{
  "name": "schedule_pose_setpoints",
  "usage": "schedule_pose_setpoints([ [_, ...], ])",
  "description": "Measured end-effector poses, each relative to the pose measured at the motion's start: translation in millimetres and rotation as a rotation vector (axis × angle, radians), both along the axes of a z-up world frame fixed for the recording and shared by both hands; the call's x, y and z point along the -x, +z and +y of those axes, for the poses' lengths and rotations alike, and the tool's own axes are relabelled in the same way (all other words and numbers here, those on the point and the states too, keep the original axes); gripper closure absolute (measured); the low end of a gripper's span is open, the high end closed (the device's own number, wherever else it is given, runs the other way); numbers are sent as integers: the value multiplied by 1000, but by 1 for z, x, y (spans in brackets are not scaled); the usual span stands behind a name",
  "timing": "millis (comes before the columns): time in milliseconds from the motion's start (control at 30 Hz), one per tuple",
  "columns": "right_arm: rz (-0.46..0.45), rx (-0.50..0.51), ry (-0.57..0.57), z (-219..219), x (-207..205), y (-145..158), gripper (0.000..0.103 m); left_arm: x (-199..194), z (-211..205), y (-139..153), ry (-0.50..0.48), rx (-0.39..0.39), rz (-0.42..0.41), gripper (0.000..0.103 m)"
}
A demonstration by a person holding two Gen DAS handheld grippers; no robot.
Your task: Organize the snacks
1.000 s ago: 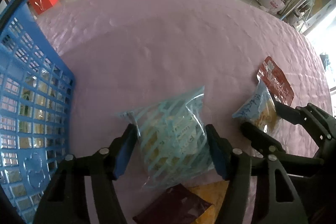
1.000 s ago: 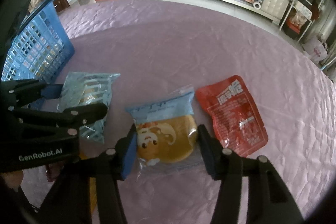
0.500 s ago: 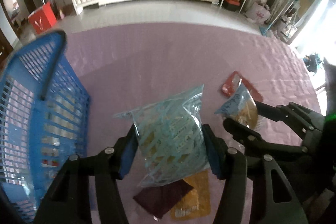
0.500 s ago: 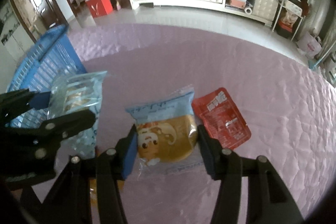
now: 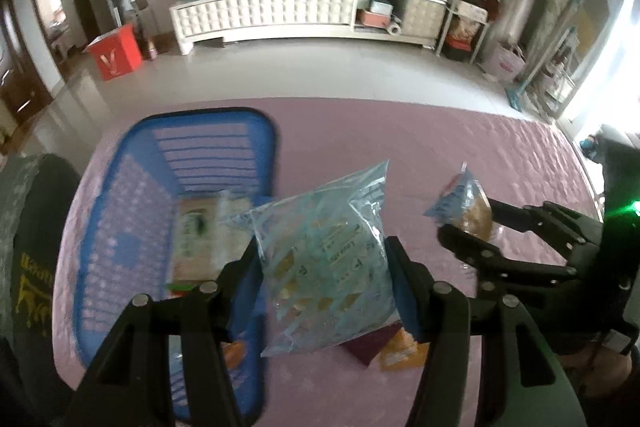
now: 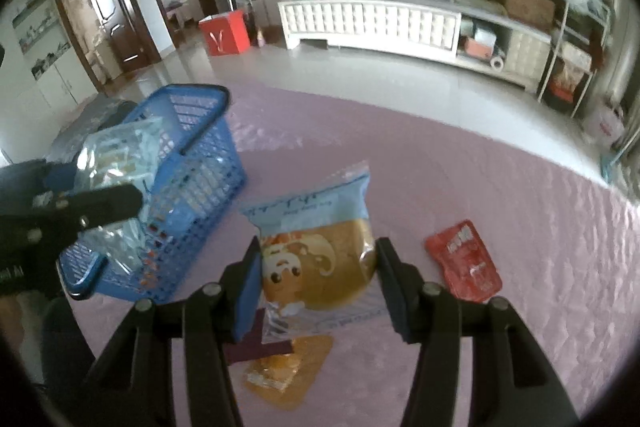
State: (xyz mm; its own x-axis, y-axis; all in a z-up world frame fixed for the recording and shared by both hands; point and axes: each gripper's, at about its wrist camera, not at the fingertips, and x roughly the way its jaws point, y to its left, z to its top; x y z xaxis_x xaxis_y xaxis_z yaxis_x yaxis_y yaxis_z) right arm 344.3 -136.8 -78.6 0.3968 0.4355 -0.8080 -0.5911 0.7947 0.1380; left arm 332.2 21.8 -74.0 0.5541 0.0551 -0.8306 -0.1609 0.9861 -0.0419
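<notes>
1. The left gripper (image 5: 325, 281) pinches a pale blue translucent snack bag (image 5: 326, 267) between its fingers (image 5: 406, 291), which press on the bag's two sides. Over the last second these fingers have closed in a little on the bag.
2. That bag hangs in the air, clear of the pink cloth-covered bench (image 5: 460, 155), just beside the right-hand rim of the blue basket (image 5: 96, 251).
3. The basket stands on the bench at the left and already has packets lying on its floor; they are too blurred to name.
4. The right gripper (image 6: 316, 277) pinches a bun packet (image 6: 320, 259) with a cartoon face and a blue top strip; its fingers (image 6: 394, 287) press on both sides of it.
5. The bun packet is also lifted off the bench, and the left wrist view shows it held up to the right of the blue bag, well apart from it.
6. A red pouch (image 6: 464, 261) lies flat on the bench to the right of the right gripper, untouched.
7. Below the held packets, an orange packet (image 6: 282, 371) and a dark maroon packet (image 6: 256, 347) lie together on the bench, the maroon one overlapping the orange one.
8. In the right wrist view the left gripper (image 6: 94, 183) with its bag shows at the left, in front of the basket (image 6: 192, 195).
9. Beyond the bench, a white cabinet (image 5: 280, 13) stands against the far wall, with a red box (image 5: 116, 53) on the floor to its left.
</notes>
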Motion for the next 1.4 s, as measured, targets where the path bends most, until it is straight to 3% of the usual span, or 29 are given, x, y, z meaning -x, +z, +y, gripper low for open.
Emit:
schedule_pose_setpoints([
  [167, 45, -37, 31, 33, 12, 11, 45, 25, 33, 8, 40, -22, -4, 47],
  [467, 6, -40, 110, 95, 38, 50, 45, 66, 89, 24, 63, 20, -25, 47],
  [700, 23, 22, 141, 127, 47, 42, 45, 82, 119, 22, 64, 66, -33, 47],
  [1033, 51, 113, 136, 155, 61, 27, 45, 88, 157, -8, 45, 112, -5, 47],
  [1400, 75, 167, 133, 172, 71, 14, 45, 90, 168, -13, -1, 164, -35, 47],
])
